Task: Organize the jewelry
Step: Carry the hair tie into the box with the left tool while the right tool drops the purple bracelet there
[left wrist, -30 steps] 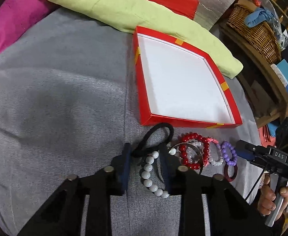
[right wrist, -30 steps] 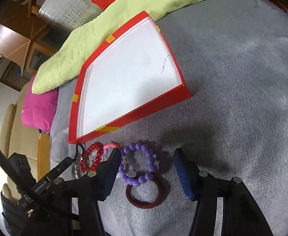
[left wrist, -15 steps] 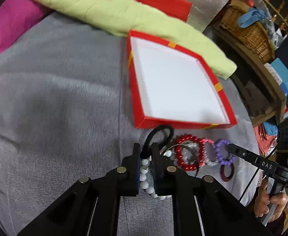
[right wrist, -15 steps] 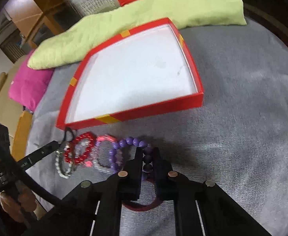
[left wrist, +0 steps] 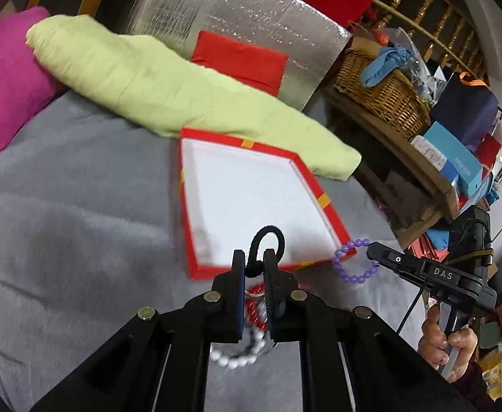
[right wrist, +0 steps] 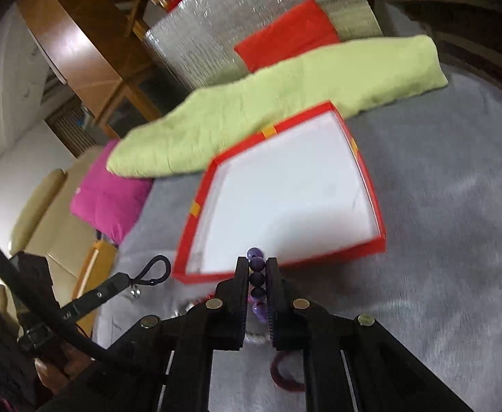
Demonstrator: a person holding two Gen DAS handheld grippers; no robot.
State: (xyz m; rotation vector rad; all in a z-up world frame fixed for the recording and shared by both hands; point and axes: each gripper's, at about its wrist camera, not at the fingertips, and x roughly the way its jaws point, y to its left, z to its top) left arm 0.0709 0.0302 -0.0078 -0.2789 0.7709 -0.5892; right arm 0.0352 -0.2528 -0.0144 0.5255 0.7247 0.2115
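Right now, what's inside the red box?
Only the white lining shows inside the red box; no jewelry lies in it. Both tongs cover a small part of the near edge: the left tongs holding the black loop, the right tongs the purple bracelet.

1. We see a red box (left wrist: pixel 196 237) with a white floor and orange-yellow tape patches on its rim.
2. Beside the box's near wall hangs a purple bead bracelet (left wrist: pixel 352 265); a black hair tie (left wrist: pixel 268 240) loops before the same wall.
3. Nearer than the box lie a red bead bracelet (left wrist: pixel 256 304) and a white bead bracelet (left wrist: pixel 237 358).
4. Beyond the box lies a lime-green pillow (left wrist: pixel 182 92), with a magenta cushion (left wrist: pixel 3 79) at its end.
5. Under the box spreads a grey cover (left wrist: pixel 62 233).
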